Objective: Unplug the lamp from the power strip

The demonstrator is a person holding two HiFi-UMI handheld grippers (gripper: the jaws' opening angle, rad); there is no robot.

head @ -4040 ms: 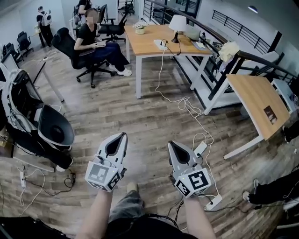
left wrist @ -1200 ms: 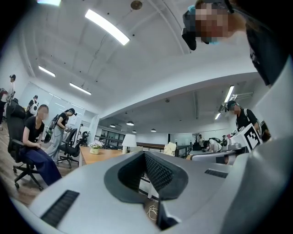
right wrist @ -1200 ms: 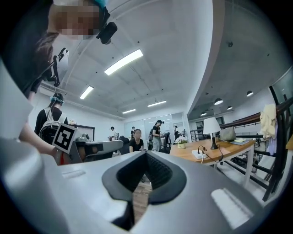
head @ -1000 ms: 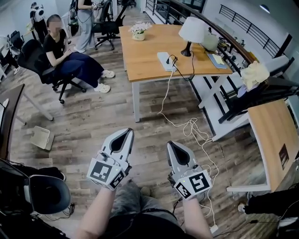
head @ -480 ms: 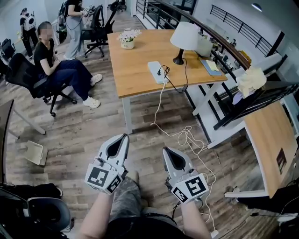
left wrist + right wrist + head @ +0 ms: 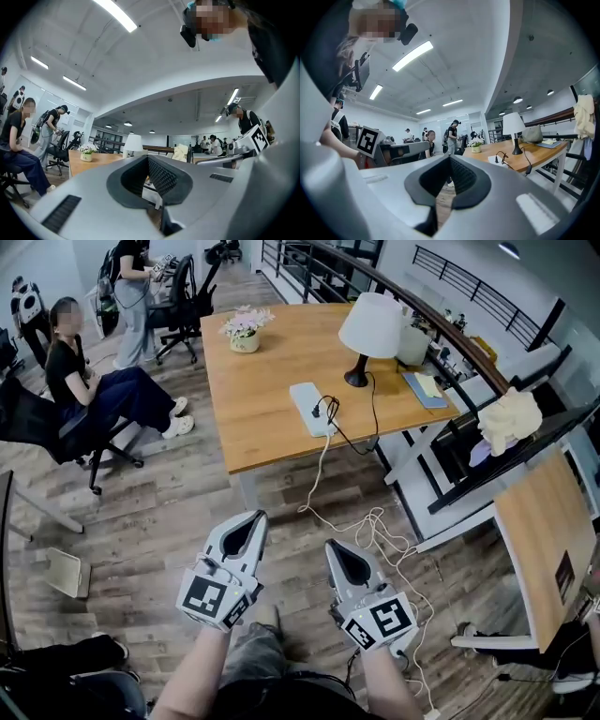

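**Wood desk ahead, plug not yet within reach**

Far left, a seated person [image 6: 80,381] on an office chair sits well apart from the desk and plays no part in my job. On the desk [image 6: 253,427], a small pot of flowers [image 6: 244,331] stands near the far left corner, clear of the route I would take.

My left gripper [image 6: 254,519] is held level over the plank floor, short of the desk's near edge. Its jaws are pressed together with nothing between them, as its own view confirms. I judge it is carried that way simply because there is nothing to grasp out here.

The white power strip [image 6: 308,408] lies right of the desk's middle, its end close to the near edge. Its white cable [image 6: 324,460] drops over that edge to loose coils on the floor. A black plug [image 6: 320,411] sits in the strip's near end, handy from my side.

My right gripper [image 6: 334,549] is likewise closed and empty, level beside the left one. It lines up better with the strip, so I would use it for the pull and the left to steady the strip.

The lamp [image 6: 368,326], white shade on a dark base, stands toward the desk's far right, its black cord [image 6: 373,418] looping to that plug.
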